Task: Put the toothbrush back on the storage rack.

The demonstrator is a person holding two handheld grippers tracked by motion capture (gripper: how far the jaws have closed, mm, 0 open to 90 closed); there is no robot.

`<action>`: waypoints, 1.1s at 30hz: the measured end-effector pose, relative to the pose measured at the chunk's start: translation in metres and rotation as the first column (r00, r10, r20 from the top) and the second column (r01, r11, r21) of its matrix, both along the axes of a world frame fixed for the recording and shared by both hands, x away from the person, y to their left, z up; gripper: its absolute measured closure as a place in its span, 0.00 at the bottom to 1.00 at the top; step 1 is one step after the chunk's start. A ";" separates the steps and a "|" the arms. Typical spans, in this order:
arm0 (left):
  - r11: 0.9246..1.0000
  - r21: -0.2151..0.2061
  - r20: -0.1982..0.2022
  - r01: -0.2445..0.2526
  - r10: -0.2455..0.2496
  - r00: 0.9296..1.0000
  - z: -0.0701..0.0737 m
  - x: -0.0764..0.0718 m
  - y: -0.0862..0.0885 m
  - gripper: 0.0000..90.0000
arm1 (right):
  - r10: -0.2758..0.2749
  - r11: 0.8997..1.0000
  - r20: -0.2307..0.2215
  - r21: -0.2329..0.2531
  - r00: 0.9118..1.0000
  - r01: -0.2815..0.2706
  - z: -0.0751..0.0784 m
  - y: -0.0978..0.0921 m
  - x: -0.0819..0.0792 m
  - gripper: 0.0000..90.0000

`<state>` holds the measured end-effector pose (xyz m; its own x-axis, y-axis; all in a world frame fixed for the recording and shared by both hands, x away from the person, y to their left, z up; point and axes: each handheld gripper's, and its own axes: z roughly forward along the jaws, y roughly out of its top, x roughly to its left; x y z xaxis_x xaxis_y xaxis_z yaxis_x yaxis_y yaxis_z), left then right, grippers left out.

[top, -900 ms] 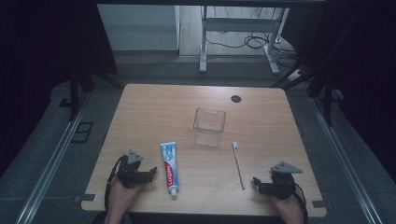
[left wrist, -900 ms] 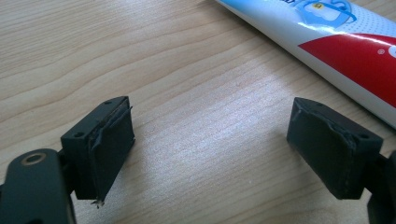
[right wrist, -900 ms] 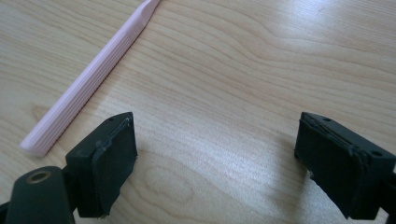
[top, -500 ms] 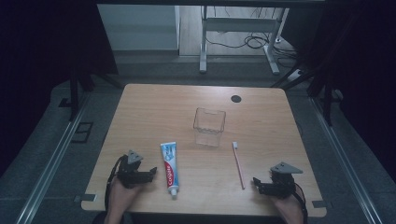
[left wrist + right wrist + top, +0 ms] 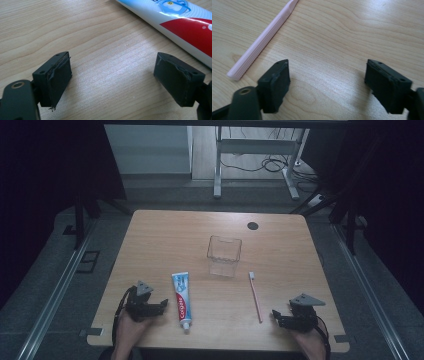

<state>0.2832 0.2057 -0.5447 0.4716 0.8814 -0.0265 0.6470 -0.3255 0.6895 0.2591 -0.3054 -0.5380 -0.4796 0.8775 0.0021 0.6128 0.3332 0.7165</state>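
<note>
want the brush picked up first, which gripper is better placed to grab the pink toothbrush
Right. The right gripper rests open just beside the handle end of the slim pink plastic toothbrush, whose handle shows close ahead in its own view. The left gripper sits across the white, red and blue toothpaste tube, farther off.

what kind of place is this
Probably a lab or recording workspace: a bare wooden table under dark surrounds, cables on the floor behind it, and a staged toothpaste tube, toothbrush and clear container.

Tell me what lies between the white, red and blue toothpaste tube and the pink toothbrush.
Bare wood: in the high view nothing rests between the toothpaste tube and the toothbrush; the clear plastic cup stands farther back.
</note>
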 end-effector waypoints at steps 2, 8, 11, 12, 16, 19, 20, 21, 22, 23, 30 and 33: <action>1.000 0.000 0.000 0.000 0.000 1.000 0.000 0.000 0.000 0.16 | 0.004 1.000 -0.007 0.001 1.000 -0.004 0.001 0.000 0.000 0.27; 1.000 0.000 0.000 0.000 0.000 1.000 0.000 0.000 0.000 0.16 | 0.022 0.999 -0.019 0.024 1.000 -0.021 0.007 0.000 -0.001 0.35; 1.000 0.000 0.000 -0.001 0.001 1.000 0.000 0.000 0.000 0.16 | 0.038 0.999 -0.025 0.035 0.999 -0.037 0.010 -0.001 -0.002 0.40; 1.000 0.000 0.001 0.000 0.000 1.000 0.000 0.000 0.000 0.16 | 0.043 0.998 -0.028 0.042 0.999 -0.041 0.011 -0.001 -0.003 0.41; 1.000 0.000 0.001 -0.001 0.001 1.000 0.000 0.000 0.000 0.16 | 0.062 0.997 -0.037 0.049 0.997 -0.060 0.013 0.001 -0.003 0.47; 1.000 0.000 0.001 -0.001 0.001 1.000 0.000 0.000 0.000 0.16 | 0.077 0.996 -0.047 0.049 0.996 -0.074 0.014 0.002 -0.003 0.51; 1.000 0.000 0.001 -0.001 0.001 1.000 0.000 0.000 0.000 0.16 | 0.083 0.995 -0.050 0.052 0.995 -0.081 0.015 0.003 -0.003 0.53; 1.000 0.000 0.001 -0.001 0.001 1.000 0.000 0.000 0.000 0.16 | 0.094 0.994 -0.053 0.055 0.994 -0.091 0.016 0.003 -0.003 0.55; 1.000 0.000 0.001 -0.003 0.003 1.000 0.000 0.000 0.000 0.16 | 0.098 0.994 -0.057 0.056 0.994 -0.095 0.016 0.004 -0.003 0.56; 1.000 0.000 0.001 -0.002 0.002 1.000 0.000 0.000 0.000 0.16 | 0.102 0.993 -0.060 0.056 0.993 -0.099 0.017 0.005 -0.003 0.57; 1.000 0.000 0.001 -0.003 0.003 1.000 0.000 0.000 0.000 0.16 | 0.143 0.988 -0.072 0.071 0.987 -0.138 0.022 0.011 -0.003 0.67; 1.000 0.000 0.001 -0.005 0.005 1.000 0.000 -0.001 0.000 0.16 | 0.169 0.984 -0.081 0.071 0.982 -0.163 0.025 0.015 -0.001 0.74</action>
